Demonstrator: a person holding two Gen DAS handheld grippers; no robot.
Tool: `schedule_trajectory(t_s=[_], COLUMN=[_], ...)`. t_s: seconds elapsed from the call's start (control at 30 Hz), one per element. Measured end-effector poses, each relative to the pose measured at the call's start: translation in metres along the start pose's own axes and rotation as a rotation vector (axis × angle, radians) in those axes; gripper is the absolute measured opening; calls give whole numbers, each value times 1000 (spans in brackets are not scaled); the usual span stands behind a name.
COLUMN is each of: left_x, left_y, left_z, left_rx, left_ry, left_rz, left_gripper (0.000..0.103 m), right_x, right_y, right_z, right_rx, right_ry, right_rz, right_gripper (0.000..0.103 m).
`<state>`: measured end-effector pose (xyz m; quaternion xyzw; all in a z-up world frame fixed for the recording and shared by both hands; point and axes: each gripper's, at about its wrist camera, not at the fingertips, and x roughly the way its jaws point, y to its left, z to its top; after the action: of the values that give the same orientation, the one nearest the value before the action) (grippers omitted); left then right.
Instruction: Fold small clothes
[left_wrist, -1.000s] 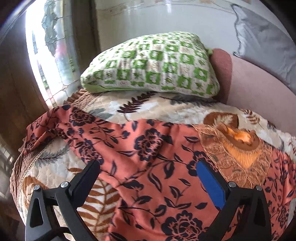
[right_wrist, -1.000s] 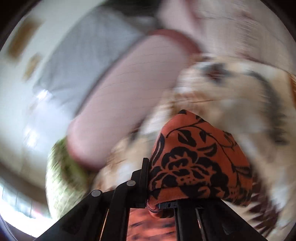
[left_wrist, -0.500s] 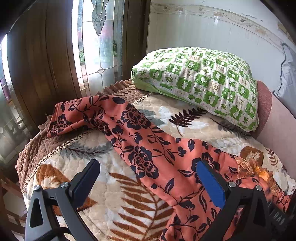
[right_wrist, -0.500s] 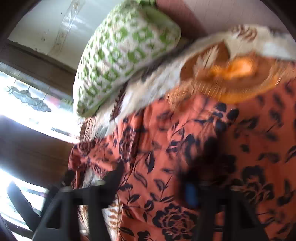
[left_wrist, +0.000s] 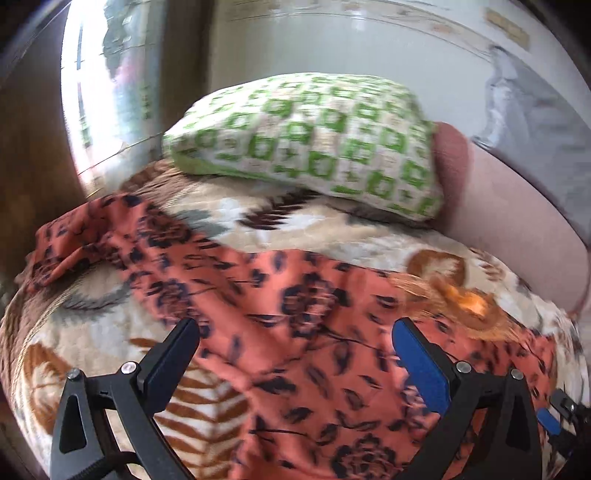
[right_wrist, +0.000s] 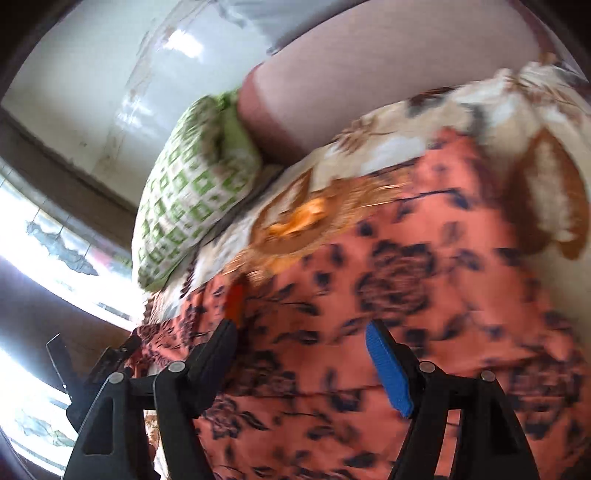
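An orange garment with black flowers (left_wrist: 303, 317) lies spread on the quilted bed cover, one sleeve trailing off to the left (left_wrist: 85, 236). Its gold embroidered neckline (left_wrist: 454, 299) lies at the right. My left gripper (left_wrist: 295, 343) is open and empty, hovering over the garment's middle. In the right wrist view the same garment (right_wrist: 406, 302) fills the frame, with the neckline (right_wrist: 295, 221) up and left. My right gripper (right_wrist: 303, 339) is open and empty just above the cloth. The left gripper (right_wrist: 74, 365) shows at the lower left there.
A green and white checked pillow (left_wrist: 314, 144) rests at the back on a beige leaf-patterned bed cover (left_wrist: 92, 332). A pink bolster (left_wrist: 517, 229) runs along the right. A window (left_wrist: 107, 92) and dark wood frame stand at the left.
My right gripper let go of the garment fold it held and now stands open over the flat cloth. My left gripper swung left and back to the right, staying open.
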<state>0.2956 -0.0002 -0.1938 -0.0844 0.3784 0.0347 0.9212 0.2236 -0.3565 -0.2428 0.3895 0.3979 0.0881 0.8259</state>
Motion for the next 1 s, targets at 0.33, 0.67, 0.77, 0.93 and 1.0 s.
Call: schedule_trajectory(t_s=[0.33,0.67,0.77,0.93,1.0], left_x=[5,50,43,20,19], left_y=[-125,-56,-19,-11,-37], left_z=[-46,-25,-12,-7,-15], left_rx=[489,240,115,21,104], left_ry=[-124,49,42,20,46], left_rz=[146,407,477,260,122], left_gripper=[103,103,103,103,103], right_x=[-3,13,16,13,13], right_y=[-85,-103,-103,-107,-109], right_z=[2,10,11,11,11], right_rx=[144,178,190,212,219], right_ry=[2,106,113,112,109], right_rz=[46,6,13,27,24], right_gripper=[35,26,26,26,26])
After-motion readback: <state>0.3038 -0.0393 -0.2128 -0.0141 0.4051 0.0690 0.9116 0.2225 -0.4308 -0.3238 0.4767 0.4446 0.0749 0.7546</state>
